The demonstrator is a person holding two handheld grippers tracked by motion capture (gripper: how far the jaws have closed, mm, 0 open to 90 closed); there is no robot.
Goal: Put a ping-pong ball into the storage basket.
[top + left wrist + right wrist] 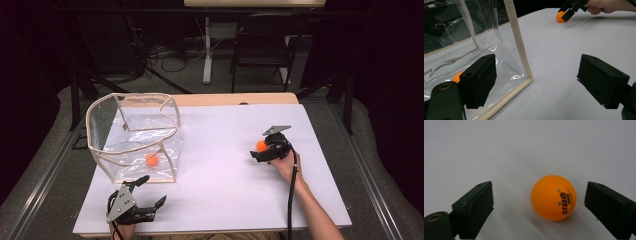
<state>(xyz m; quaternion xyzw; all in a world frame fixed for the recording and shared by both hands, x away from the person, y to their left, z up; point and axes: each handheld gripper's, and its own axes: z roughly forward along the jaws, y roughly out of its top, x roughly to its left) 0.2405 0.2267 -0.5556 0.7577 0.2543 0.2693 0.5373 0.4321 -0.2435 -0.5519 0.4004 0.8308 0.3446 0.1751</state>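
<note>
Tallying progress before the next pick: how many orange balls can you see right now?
2. One orange ball lies inside the clear bag on the table's left. The other ball sits on the white table between the right gripper's open jaws, untouched.

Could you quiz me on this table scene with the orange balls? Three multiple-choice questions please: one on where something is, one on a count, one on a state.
1. Where is the ball that is not by the right tongs?
A. inside the clear bag
B. on the chair
C. between the left tongs' jaws

2. How many orange balls are there?
A. one
B. two
C. four

3. How do the right tongs stand around their ball?
A. clamped tight on it
B. jaws on either side, not touching
C. lifted high above it

Answers:
1 A: one ball lies inside the clear bag, near the left tongs.
2 B: that one plus the printed ball on the white table.
3 B: the right tongs show a gap between each jaw and the ball.
</note>
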